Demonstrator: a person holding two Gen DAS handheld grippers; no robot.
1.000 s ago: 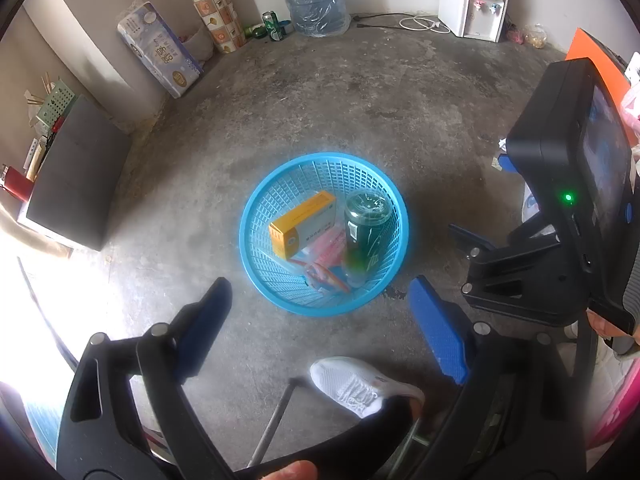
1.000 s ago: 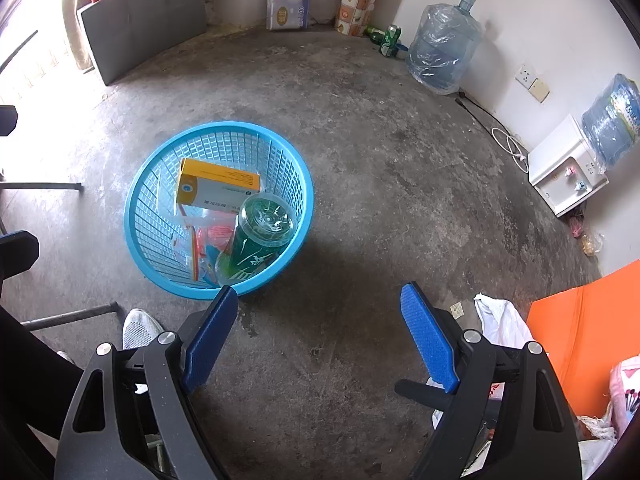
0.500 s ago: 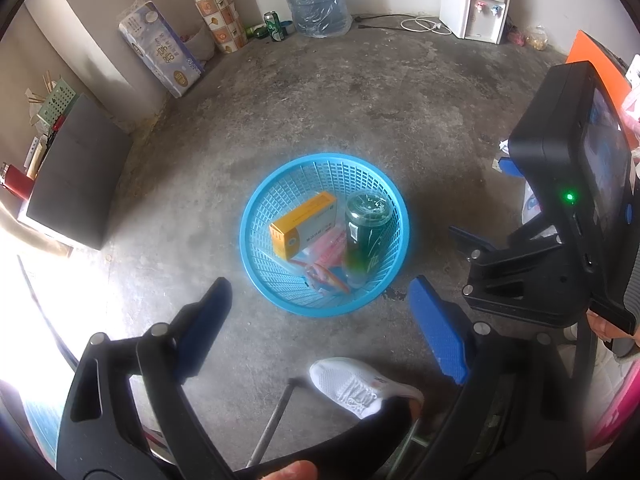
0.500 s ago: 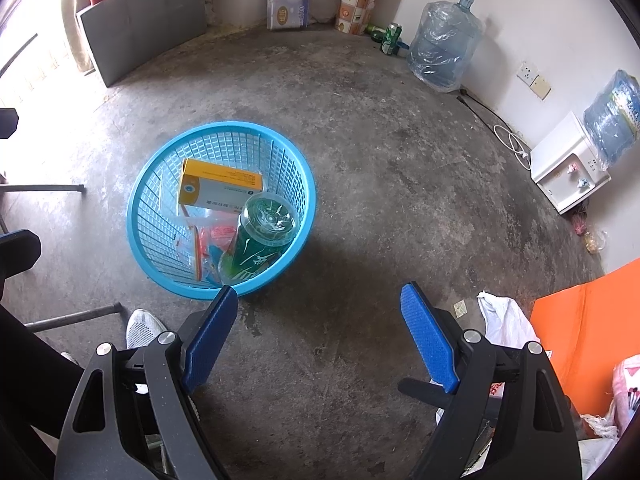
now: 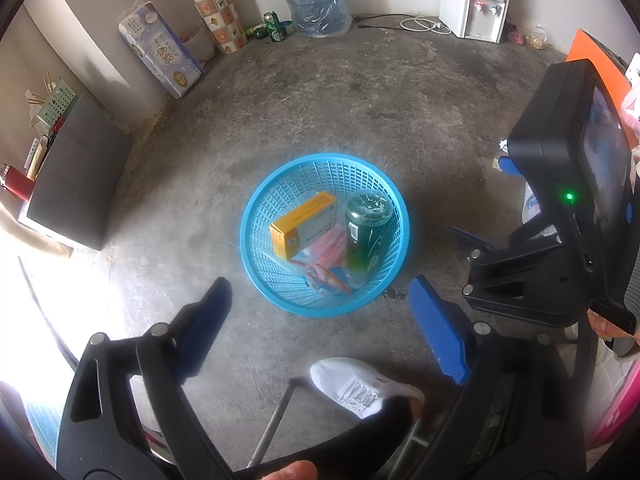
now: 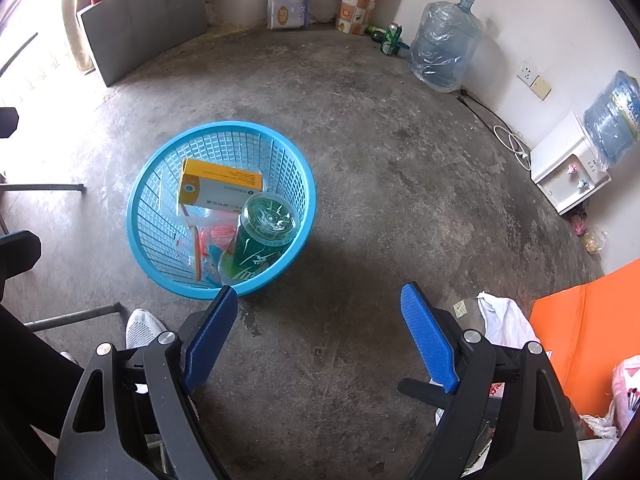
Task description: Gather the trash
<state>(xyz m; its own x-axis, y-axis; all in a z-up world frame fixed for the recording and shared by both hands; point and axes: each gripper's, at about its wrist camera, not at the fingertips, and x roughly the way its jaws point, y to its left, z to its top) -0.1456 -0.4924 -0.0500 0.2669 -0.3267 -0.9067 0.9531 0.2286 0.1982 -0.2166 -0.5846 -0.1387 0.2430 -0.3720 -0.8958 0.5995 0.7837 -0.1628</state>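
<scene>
Fingers (image 5: pixel 436 332) of left gripper (image 5: pixel 320 320) and right gripper (image 6: pixel 320 336) spread wide, empty, hovering unmoved over floor. Nothing changed over last second. Box (image 5: pixel 304 224), green bottle (image 5: pixel 364 236), wrappers (image 5: pixel 324 256) already inside blue basket (image 5: pixel 256 208); collection likely finished.

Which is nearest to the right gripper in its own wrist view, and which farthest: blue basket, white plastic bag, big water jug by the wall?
From the right gripper:
1. Blue basket, just ahead of its left finger.
2. White plastic bag, on the floor to the right; close to the basket's rank, hard to separate.
3. Water jug, far against the wall.
</scene>
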